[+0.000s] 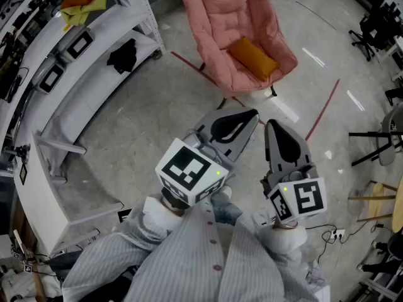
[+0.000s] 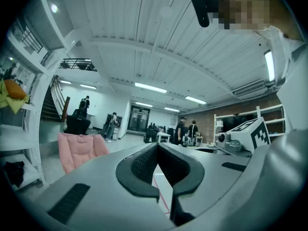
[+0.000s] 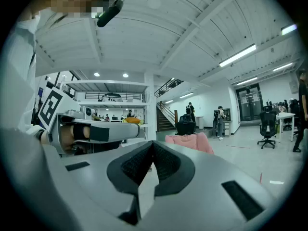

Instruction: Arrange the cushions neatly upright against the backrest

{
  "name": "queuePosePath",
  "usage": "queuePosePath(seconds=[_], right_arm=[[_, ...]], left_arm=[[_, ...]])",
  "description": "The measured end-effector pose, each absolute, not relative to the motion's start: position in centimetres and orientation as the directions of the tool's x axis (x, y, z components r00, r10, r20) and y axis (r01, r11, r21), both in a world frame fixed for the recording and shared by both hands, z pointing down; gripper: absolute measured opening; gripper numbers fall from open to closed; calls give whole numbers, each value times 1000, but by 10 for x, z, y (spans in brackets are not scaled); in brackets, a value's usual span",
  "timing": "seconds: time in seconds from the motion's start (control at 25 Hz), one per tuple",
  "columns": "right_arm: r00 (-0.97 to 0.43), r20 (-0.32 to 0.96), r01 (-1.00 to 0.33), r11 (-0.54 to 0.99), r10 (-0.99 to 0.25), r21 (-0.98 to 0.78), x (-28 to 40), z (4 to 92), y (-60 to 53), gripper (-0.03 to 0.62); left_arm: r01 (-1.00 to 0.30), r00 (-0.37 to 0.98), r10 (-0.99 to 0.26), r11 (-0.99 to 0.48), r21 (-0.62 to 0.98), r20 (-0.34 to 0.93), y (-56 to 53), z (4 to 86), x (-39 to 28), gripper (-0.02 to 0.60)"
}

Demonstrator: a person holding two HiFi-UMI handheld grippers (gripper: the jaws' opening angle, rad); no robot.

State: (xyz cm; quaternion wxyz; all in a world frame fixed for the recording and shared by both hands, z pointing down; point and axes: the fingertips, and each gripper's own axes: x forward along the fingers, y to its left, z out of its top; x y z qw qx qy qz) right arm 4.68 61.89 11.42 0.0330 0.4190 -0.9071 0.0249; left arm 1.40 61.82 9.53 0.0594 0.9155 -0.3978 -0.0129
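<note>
- Orange cushion [image 1: 253, 58]: the only one I can see, plump and rectangular. It lies slanted in the seat hollow of the pink chair [image 1: 200, 30], its long side running from about 10 to 4 o'clock. It sits toward the chair's 3 o'clock side, low down, not upright.
- Backrest [image 1: 230, 11]: quilted pink padding, wide and curved, bare above the cushion.
- The chair stands on the floor at my 12 o'clock, well apart from me. My left tongs' view shows it at 9 o'clock [image 2: 79, 149], my right tongs' view near centre [image 3: 190, 142].
</note>
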Motion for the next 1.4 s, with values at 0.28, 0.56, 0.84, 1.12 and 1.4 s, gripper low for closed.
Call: queuePosePath(seconds=[0.28,0.56,0.84,1.12,1.4], right_arm=[[-646,66,-762,647,-760,-8,64,110,619,12],[-646,54,-762,647,-761,-7,79,113,624,12],[-658,71,-752,659,-750,-7,87,121,627,12],[-652,82,-758,652,-754,-29,92,130,614,12],[-627,108,-777,629,-771,-28,83,138,558,12]], left_arm=[[-718,693,-721,-687,111,16,620,95,35,9],[-724,686,-727,-681,111,14,625,100,48,9],[-739,668,-744,-663,116,4,631,104,55,9],[-741,666,-745,-659,128,20,618,115,57,9],[-729,680,-733,-671,135,22,560,119,45,9]])
